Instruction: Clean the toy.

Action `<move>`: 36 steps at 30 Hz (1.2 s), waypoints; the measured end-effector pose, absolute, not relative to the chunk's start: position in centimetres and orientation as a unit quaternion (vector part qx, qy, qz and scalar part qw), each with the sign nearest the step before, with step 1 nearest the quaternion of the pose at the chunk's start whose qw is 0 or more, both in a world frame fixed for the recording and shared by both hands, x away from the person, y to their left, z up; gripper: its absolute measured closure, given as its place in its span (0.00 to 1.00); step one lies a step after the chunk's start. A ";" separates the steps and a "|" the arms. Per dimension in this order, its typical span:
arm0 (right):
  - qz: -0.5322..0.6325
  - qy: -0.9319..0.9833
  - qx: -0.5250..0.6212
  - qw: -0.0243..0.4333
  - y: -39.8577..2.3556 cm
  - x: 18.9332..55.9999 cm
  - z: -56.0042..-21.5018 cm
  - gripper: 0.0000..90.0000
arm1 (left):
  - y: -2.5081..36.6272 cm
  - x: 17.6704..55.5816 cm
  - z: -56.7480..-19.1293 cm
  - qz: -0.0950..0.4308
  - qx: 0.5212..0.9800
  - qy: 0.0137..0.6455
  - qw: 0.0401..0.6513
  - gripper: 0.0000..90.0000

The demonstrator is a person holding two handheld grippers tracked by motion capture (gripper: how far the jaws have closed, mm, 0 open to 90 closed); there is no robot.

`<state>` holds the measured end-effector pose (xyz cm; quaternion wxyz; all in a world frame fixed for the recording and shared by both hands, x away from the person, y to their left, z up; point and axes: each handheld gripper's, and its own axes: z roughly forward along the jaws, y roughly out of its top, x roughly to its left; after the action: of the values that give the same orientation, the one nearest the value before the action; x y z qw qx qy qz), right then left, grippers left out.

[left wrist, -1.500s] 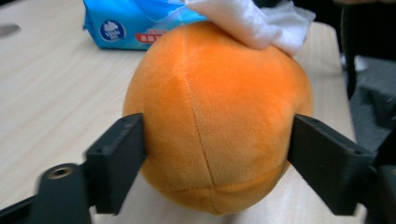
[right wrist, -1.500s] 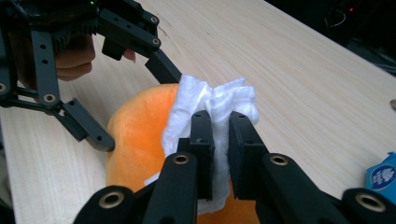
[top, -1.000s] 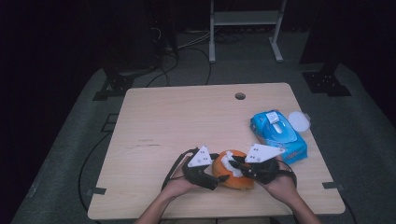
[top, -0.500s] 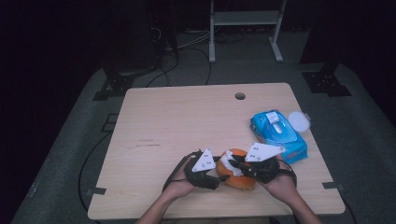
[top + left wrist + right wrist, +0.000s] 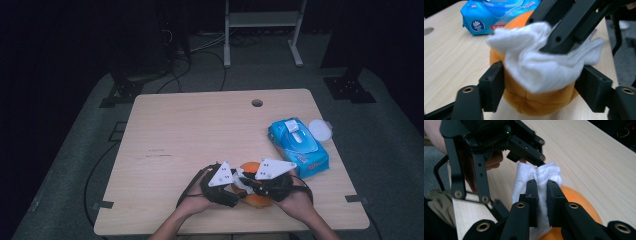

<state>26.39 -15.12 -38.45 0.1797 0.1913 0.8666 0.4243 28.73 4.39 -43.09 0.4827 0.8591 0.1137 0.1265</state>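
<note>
Both grippers work one orange plush toy: left gripper clamps it, right gripper pinches a white wipe.

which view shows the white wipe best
The left gripper view: the crumpled white wipe drapes large over the round orange plush toy. The right gripper view shows it pinched in the right claw; the high view, a speck.

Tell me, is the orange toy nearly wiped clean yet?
A wipe is already out of the blue wipes pack. The right gripper pinches it and presses it onto the orange toy, while the left gripper straddles the toy. How clean the toy is can't be judged.
</note>
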 end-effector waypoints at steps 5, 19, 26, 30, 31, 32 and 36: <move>0.430 0.856 0.215 0.189 -16.8 27.2 -38.0 0.89 | 5.2 29.3 -43.5 0.118 0.859 0.118 0.485 0.36; 0.435 0.856 0.211 0.184 -16.7 26.7 -38.1 0.89 | 4.8 29.0 -43.2 0.116 0.860 0.117 0.483 0.29; 0.414 0.861 0.221 0.193 -18.1 27.4 -38.0 0.89 | 5.7 29.5 -43.6 0.098 0.859 0.136 0.483 0.35; 0.419 0.856 0.237 0.187 -19.2 27.6 -38.1 0.89 | 5.5 29.3 -42.9 0.087 0.842 0.131 0.516 0.18; 0.423 0.857 0.232 0.183 -19.1 27.5 -38.1 0.89 | 5.3 29.2 -42.6 0.090 0.837 0.128 0.525 0.16; 0.429 0.856 0.226 0.177 -18.6 27.4 -38.2 0.89 | 5.1 29.1 -42.5 0.096 0.838 0.124 0.523 0.16; 0.415 0.869 0.199 0.184 -16.7 26.9 -38.6 0.89 | 4.9 29.0 -43.4 0.117 0.858 0.116 0.486 0.22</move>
<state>26.93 -16.74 -38.58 0.1845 0.1993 0.8686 0.4145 29.00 4.88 -43.41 0.4859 0.8584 0.1159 0.1169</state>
